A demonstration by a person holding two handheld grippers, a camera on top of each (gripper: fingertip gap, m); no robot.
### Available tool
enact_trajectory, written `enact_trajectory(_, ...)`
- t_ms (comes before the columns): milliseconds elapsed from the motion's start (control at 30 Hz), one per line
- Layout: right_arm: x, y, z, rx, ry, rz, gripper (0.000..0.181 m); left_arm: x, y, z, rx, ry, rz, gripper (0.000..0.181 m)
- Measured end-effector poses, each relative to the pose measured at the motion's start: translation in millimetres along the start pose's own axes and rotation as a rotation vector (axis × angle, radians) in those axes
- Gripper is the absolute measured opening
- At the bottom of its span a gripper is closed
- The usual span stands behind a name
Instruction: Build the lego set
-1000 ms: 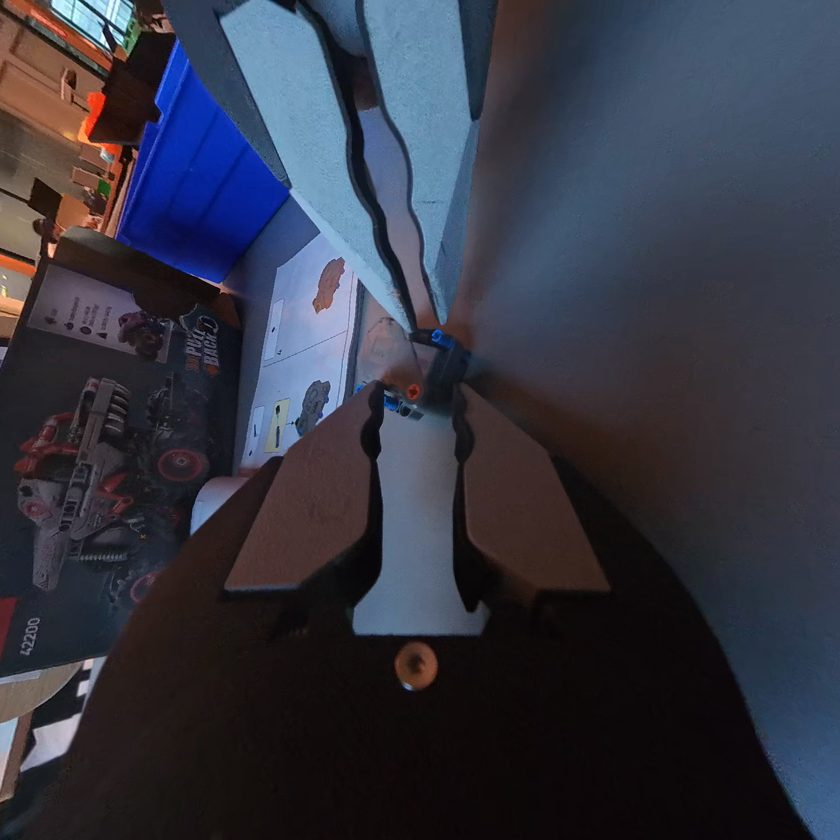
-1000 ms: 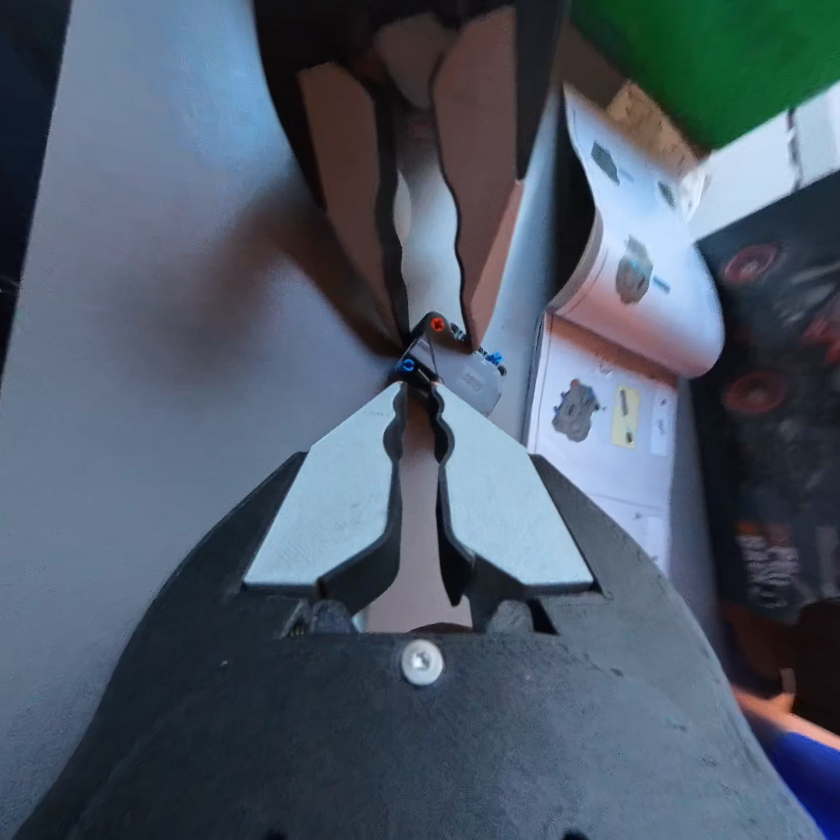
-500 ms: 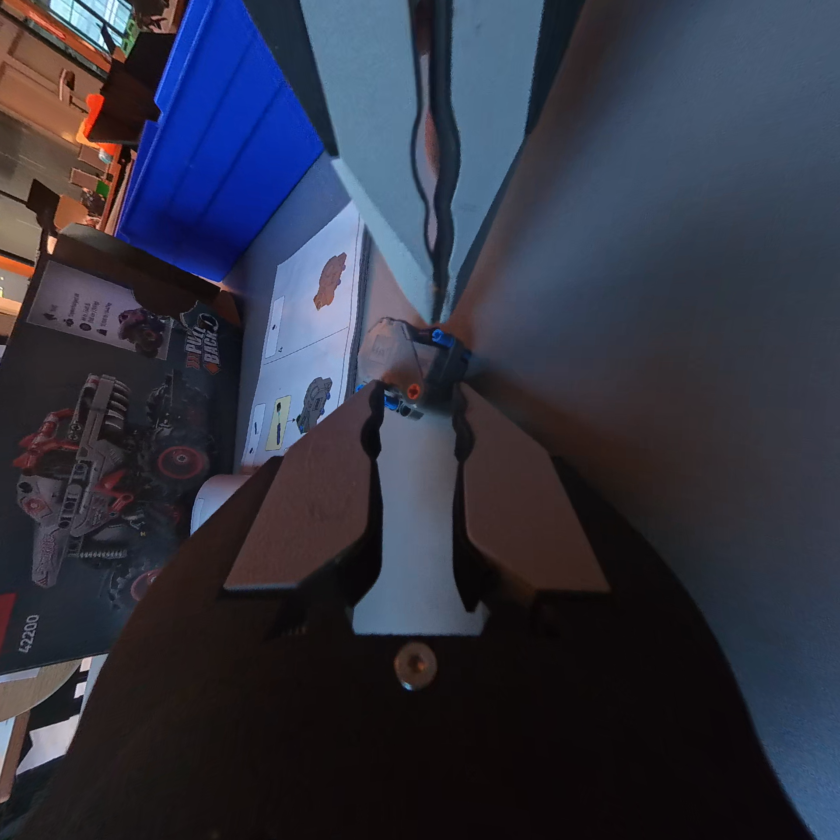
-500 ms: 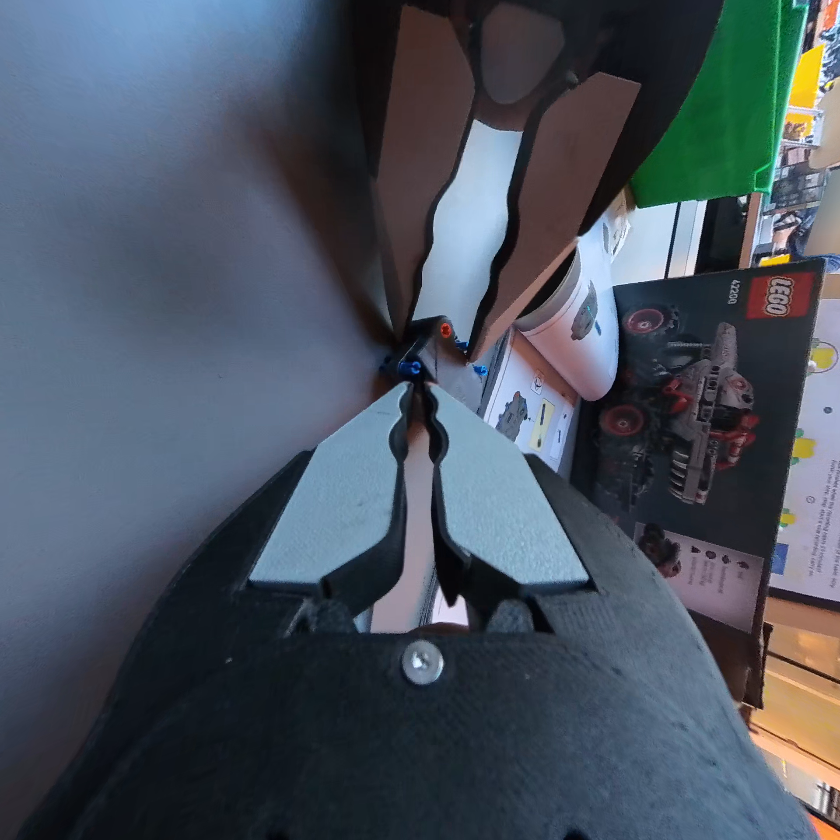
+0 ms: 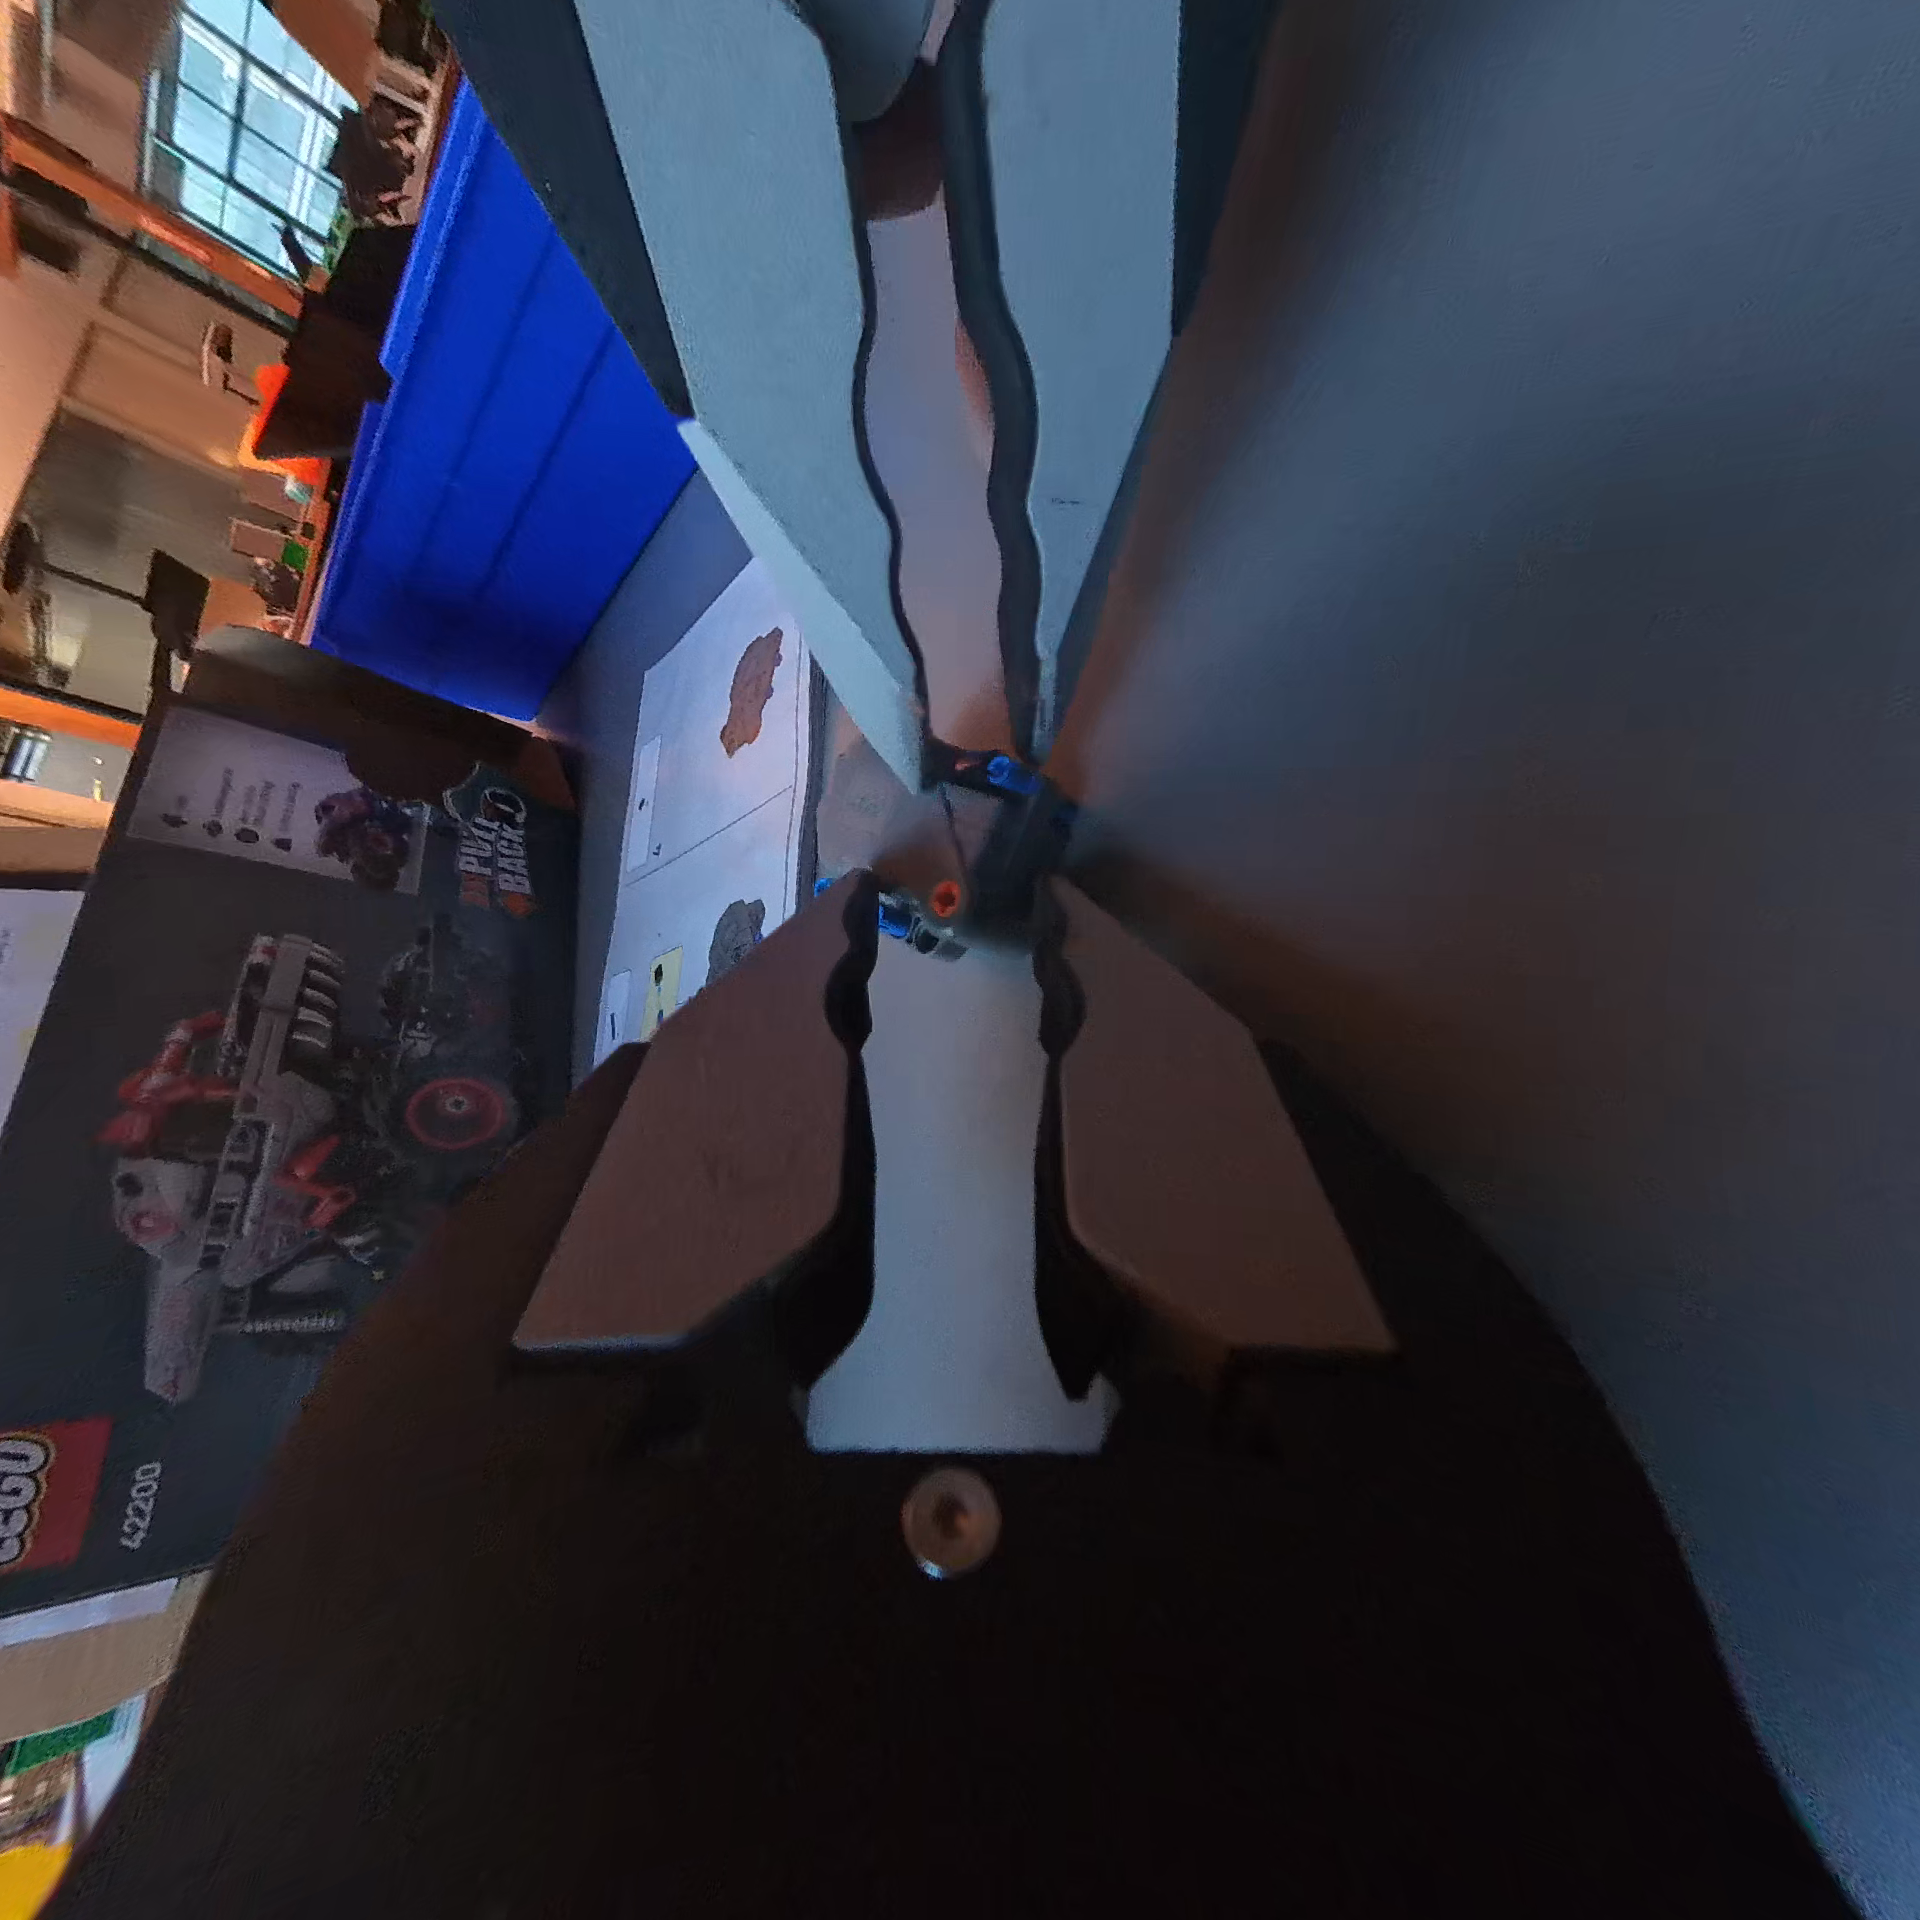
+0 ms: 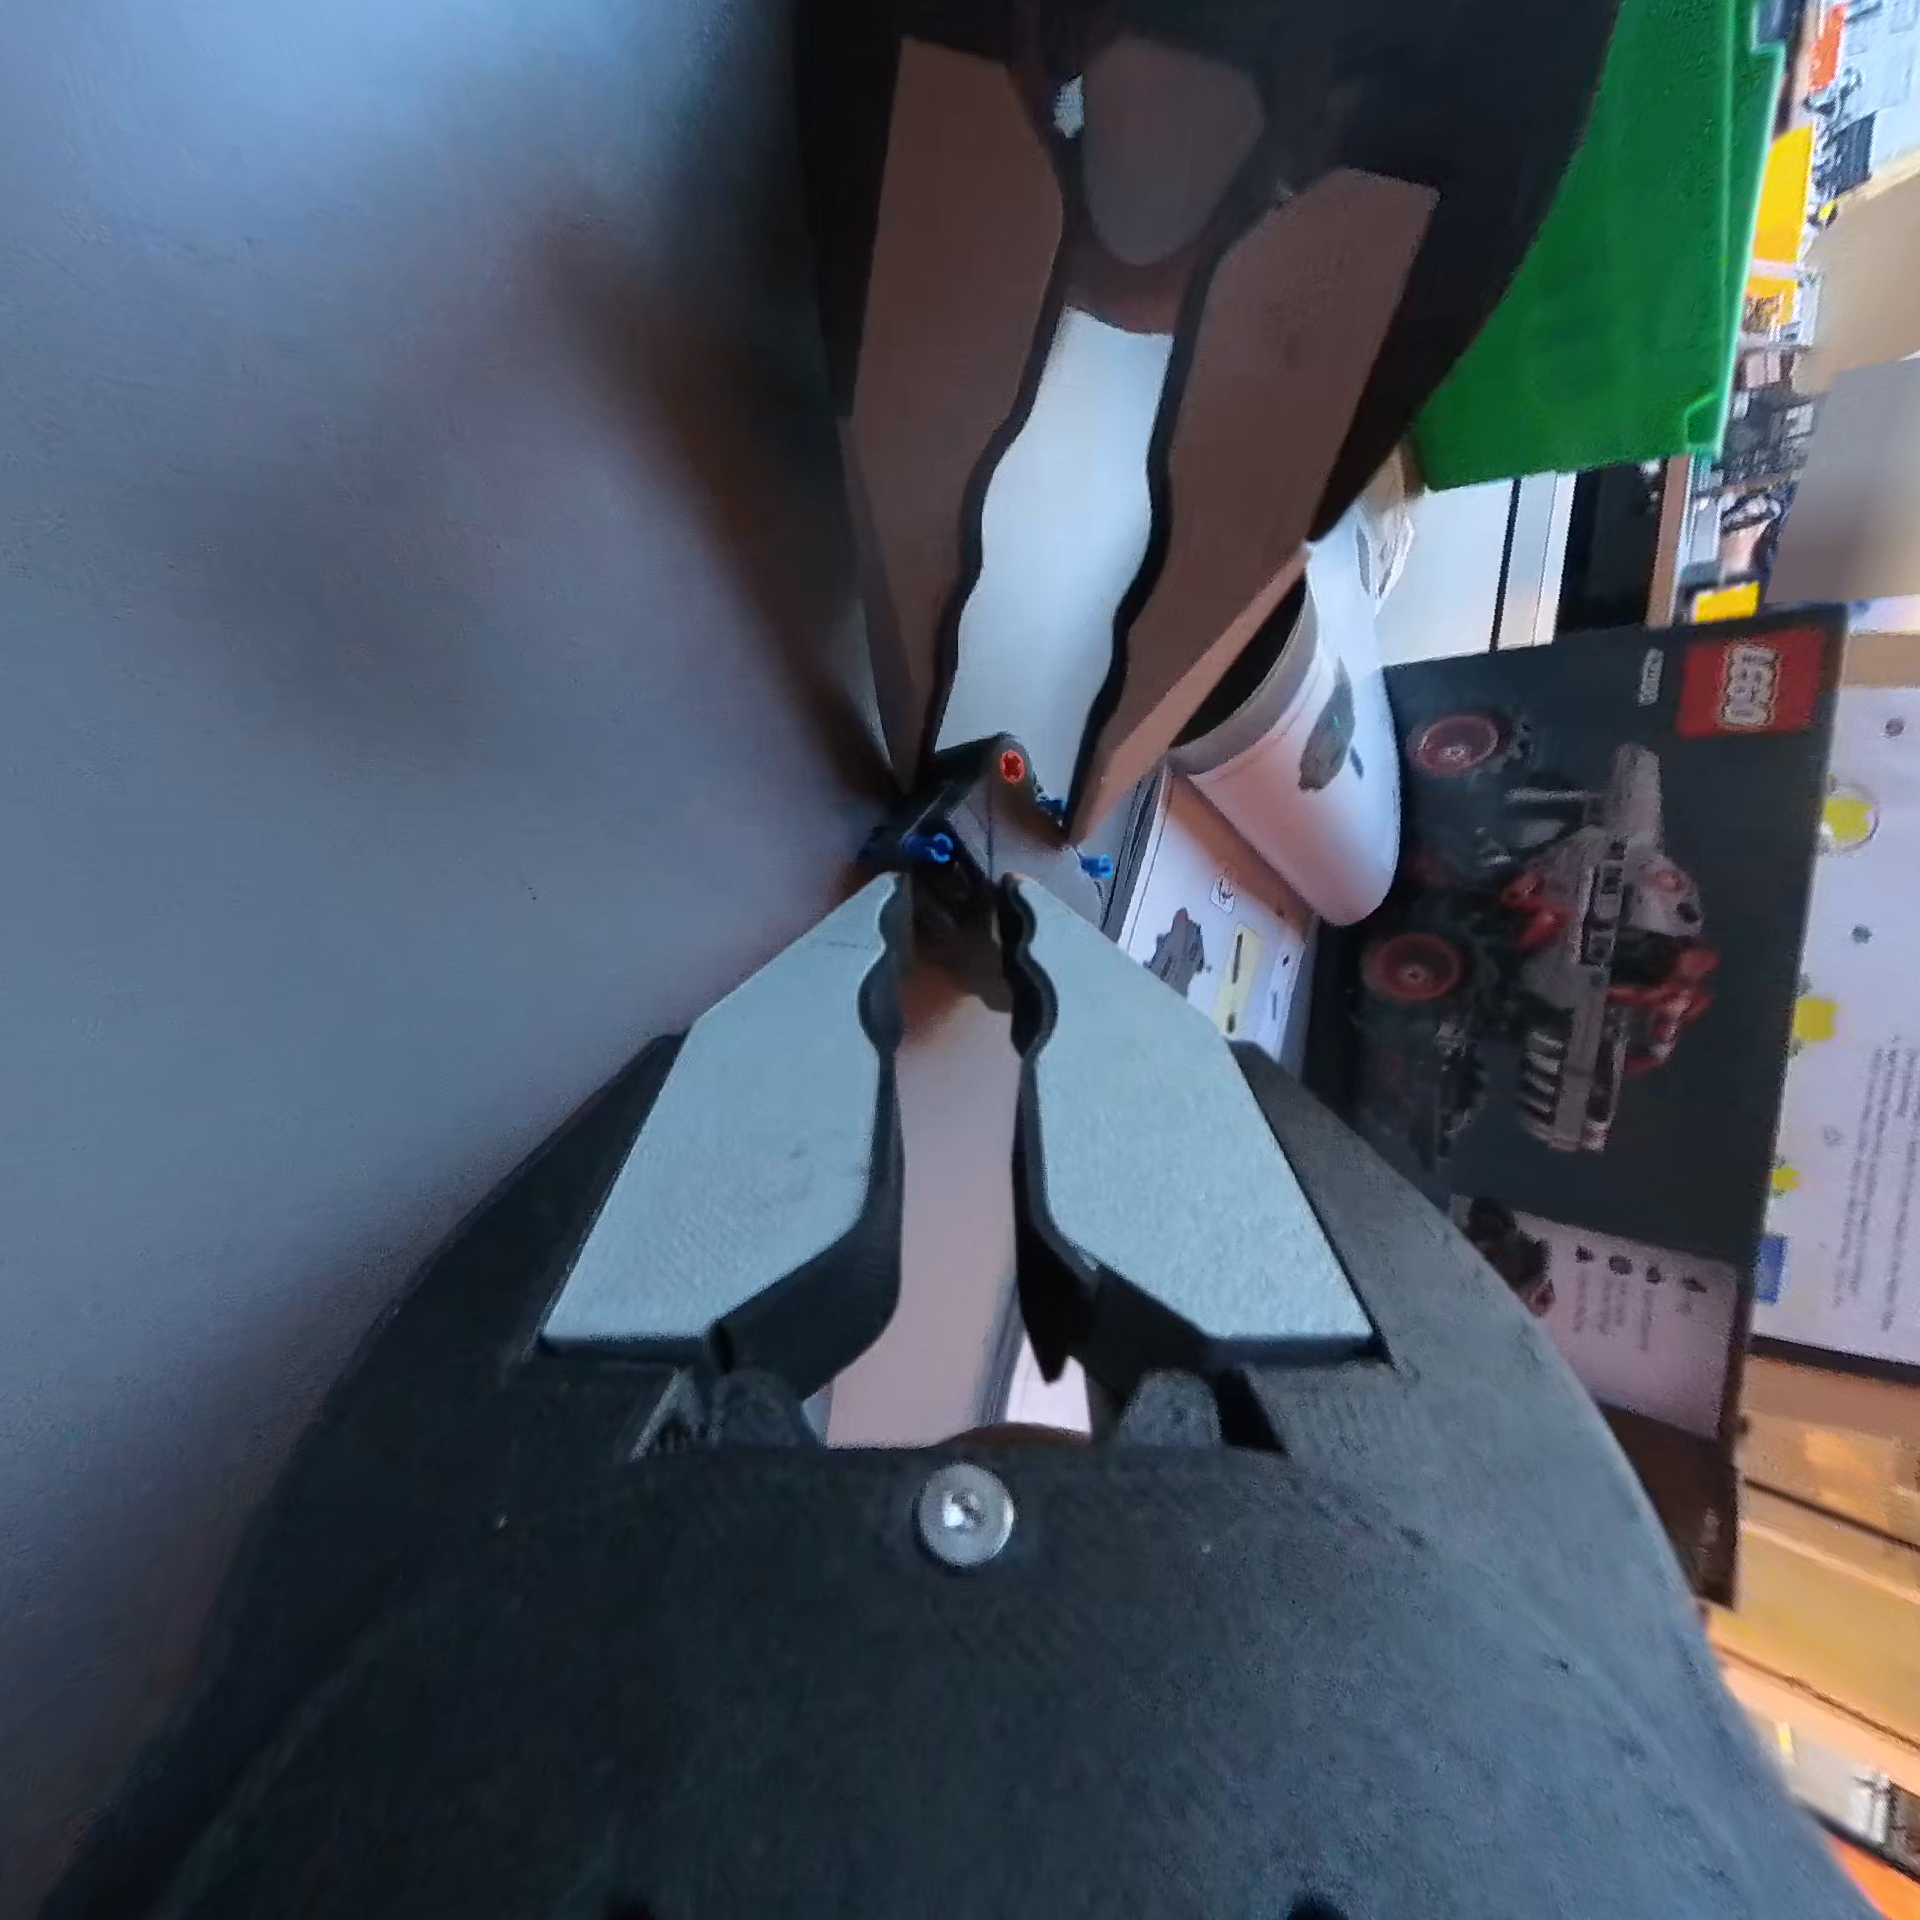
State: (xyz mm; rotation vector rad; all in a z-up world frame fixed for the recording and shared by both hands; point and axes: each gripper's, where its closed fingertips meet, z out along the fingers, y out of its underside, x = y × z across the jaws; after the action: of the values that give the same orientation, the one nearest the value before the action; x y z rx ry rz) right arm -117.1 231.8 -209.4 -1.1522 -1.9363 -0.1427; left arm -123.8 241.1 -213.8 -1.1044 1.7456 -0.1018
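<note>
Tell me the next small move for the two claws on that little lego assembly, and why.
Probably keep the left claw steady and have the right claw press its black piece gently inward. Both claws meet tip to tip on the small lego assembly, each gripping one side of it, with a blue pin showing at the joint; whether it is fully seated cannot be told.

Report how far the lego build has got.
Done: only a small sub-assembly exists, black and grey parts with blue pins and a red axle end.
In hand: the left gripper and the right gripper both close on it from opposite ends, above the grey table.
Left: nearly everything. The instruction booklet lies open beside the set box, and the box shows a full truck.
</note>
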Motion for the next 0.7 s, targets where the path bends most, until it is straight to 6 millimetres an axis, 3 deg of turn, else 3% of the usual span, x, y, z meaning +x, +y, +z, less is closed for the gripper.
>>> enact_trajectory(133,-4,-9,0,0.005,-0.013,-0.071,0.007,0,1,0,-0.001,0.007,-0.010,0.027)
enact_trajectory(267,-2,-2,2,-0.054,0.024,-0.120,0.011,-1,2,0,-0.004,0.011,-0.022,0.027)
enact_trajectory(500,-12,13,-1,-0.106,0.024,-0.106,0.000,0,2,-1,-0.006,0.002,-0.006,0.028)
enact_trajectory(700,-6,6,-2,-0.082,0.078,-0.100,0.001,0,2,-1,-0.008,0.006,-0.016,0.028)
